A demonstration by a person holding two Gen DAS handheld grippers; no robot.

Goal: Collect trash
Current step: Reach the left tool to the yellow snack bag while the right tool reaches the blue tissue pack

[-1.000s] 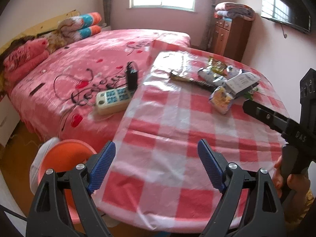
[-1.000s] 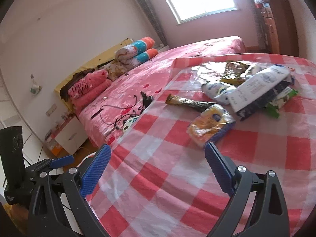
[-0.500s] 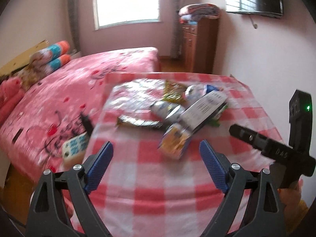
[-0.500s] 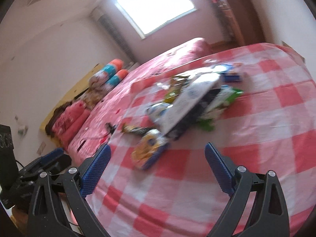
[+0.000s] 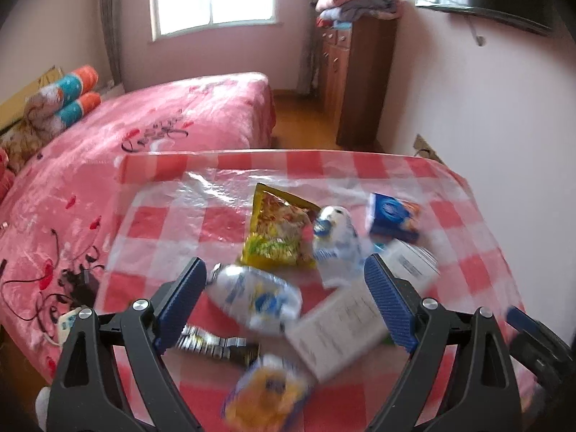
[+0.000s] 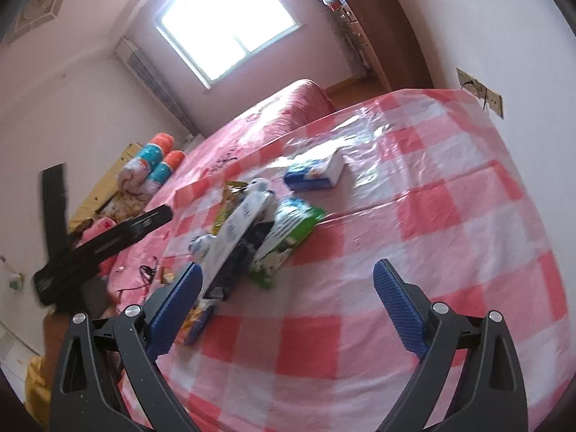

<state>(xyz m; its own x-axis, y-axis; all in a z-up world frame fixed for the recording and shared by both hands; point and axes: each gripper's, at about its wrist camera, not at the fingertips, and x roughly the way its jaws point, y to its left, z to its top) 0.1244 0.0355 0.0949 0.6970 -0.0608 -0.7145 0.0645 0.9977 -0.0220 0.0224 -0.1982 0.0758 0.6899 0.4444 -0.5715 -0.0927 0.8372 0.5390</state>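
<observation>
**A:** Bed (image 5: 151,136) first, since it's the biggest thing we see: pink cover, rolled blankets (image 5: 68,97) by the headboard, wooden cabinet (image 5: 356,75) against the far wall. Just beside the bed stands the table with the red-and-white checked cloth (image 6: 450,223).

**B:** Yep, and all the trash sits on that cloth in one loose pile. We count a long white box (image 5: 338,327), a yellow-green snack bag (image 5: 277,230), a green-and-white packet (image 6: 284,241), a blue-and-white carton (image 6: 313,172) lying a bit apart toward the far edge, a crumpled white-and-blue wrapper (image 5: 259,298) and a blurry orange pack (image 5: 270,392) nearest us.

**A:** Tongs?

**B:** Left gripper (image 5: 284,302) is spread wide, having just opened a touch more, and it hangs over the pile; the crumpled wrapper shows between its blue pads, but nothing's pinched. Right gripper (image 6: 288,309) is spread wide too, over bare cloth, with the pile off to its left side. Nothing in it.
</observation>
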